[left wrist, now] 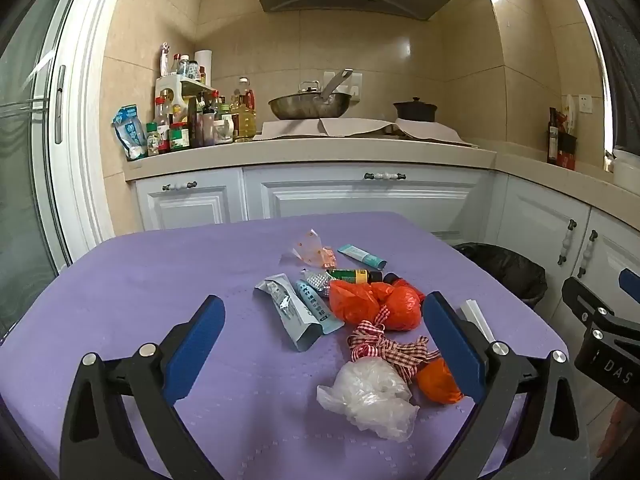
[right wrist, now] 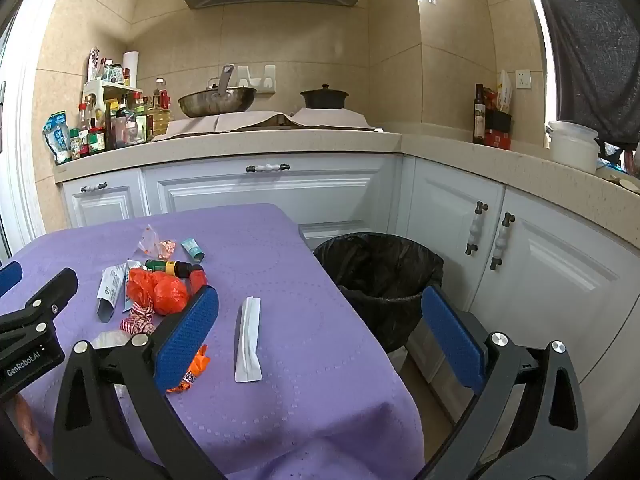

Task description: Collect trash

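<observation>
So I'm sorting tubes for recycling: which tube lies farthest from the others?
The teal-capped tube, alone at the table's far side beyond the green bottle; the other two tubes lie side by side.

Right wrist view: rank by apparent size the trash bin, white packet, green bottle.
1. trash bin, clearly largest.
2. white packet.
3. green bottle.
The packet lies nearer the camera than the bottle, so their true order is unsure.
</observation>
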